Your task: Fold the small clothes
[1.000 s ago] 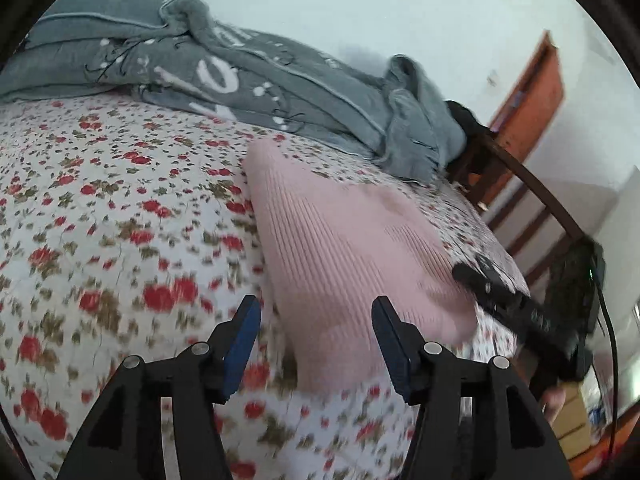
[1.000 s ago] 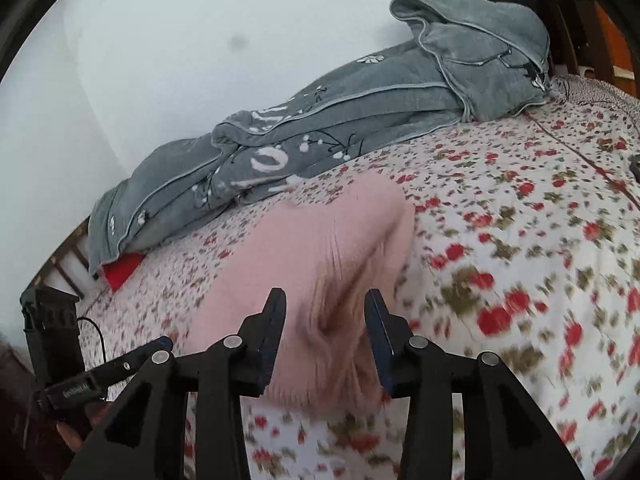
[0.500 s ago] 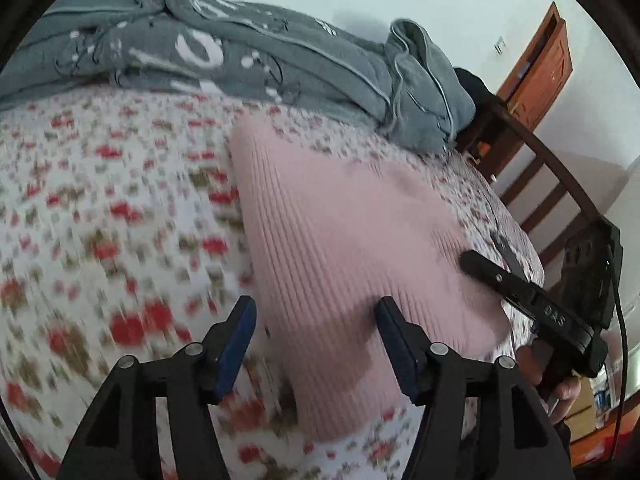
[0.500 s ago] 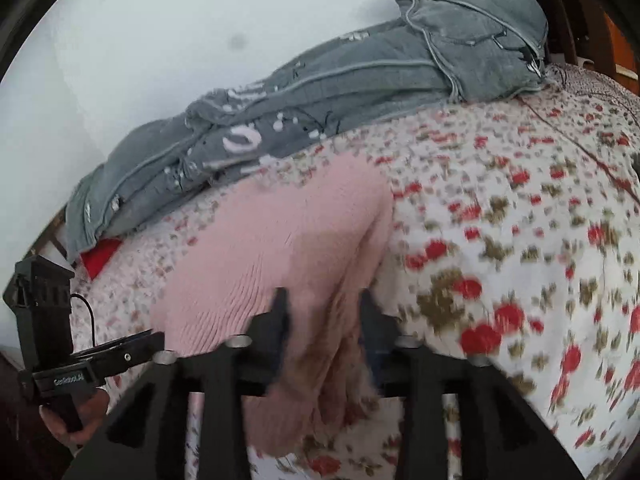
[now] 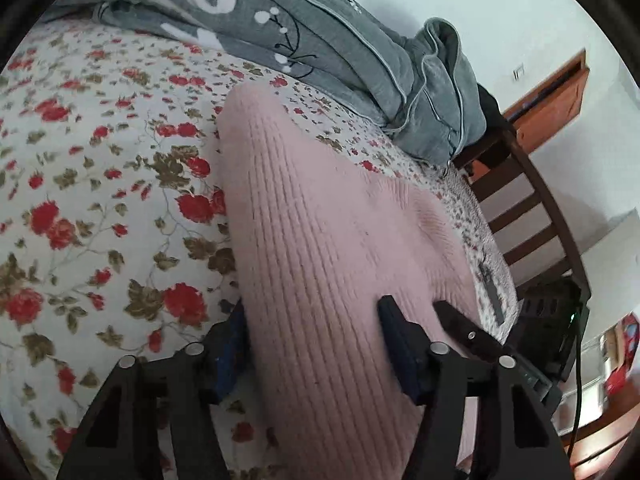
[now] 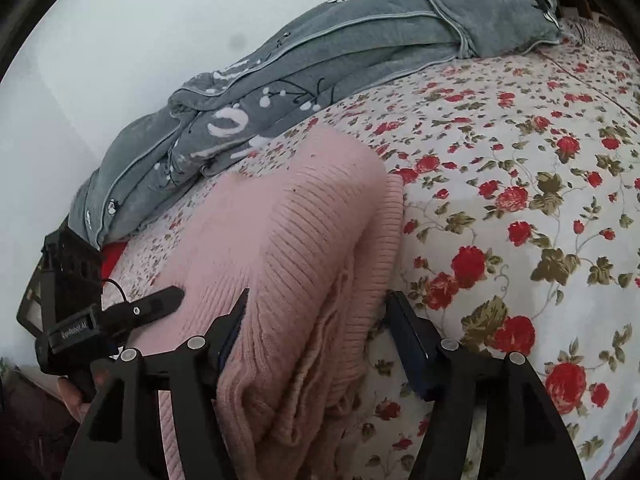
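A folded pink ribbed knit garment (image 5: 316, 240) lies on the floral bedsheet (image 5: 100, 200). My left gripper (image 5: 312, 320) is open, its fingers astride the garment's near end, the cloth bulging between them. In the right wrist view the same garment (image 6: 288, 240) shows its layered folded edge. My right gripper (image 6: 320, 312) is open, its fingers on either side of that edge. The left gripper's finger (image 6: 152, 308) shows at the garment's far side, and the right gripper's finger (image 5: 460, 328) shows in the left wrist view.
A grey blanket (image 5: 300, 36) with white print lies bunched along the wall behind the garment; it also shows in the right wrist view (image 6: 320, 60). A dark wooden bed rail (image 5: 536, 208) ends the bed. A red item (image 6: 112, 256) peeks out under the blanket.
Both grippers moved forward and down onto the pink garment. Their fingers now straddle its two ends. The right gripper's fingers have spread wider.
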`<act>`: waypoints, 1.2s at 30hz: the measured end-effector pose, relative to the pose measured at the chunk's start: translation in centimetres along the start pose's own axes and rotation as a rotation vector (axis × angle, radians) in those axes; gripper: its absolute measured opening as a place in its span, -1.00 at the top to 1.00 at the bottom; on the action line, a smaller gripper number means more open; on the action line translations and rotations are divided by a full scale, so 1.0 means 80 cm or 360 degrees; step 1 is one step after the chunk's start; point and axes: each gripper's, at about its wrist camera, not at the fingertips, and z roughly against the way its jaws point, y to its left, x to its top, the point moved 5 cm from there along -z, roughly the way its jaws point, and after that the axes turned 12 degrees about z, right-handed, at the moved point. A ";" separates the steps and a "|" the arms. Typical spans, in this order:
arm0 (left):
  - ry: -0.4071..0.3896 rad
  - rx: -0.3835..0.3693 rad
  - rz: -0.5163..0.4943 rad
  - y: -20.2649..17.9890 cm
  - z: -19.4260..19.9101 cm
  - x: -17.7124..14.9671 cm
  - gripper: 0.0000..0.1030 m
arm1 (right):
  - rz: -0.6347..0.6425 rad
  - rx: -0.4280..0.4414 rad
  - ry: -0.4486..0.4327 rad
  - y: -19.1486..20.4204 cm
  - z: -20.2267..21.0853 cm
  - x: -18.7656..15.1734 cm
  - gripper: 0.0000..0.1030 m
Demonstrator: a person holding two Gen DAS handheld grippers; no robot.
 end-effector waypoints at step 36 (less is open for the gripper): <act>-0.0669 0.0653 -0.0196 0.077 0.103 0.057 -0.18 | 0.0315 -0.0096 -0.0087 0.141 -0.103 0.040 0.01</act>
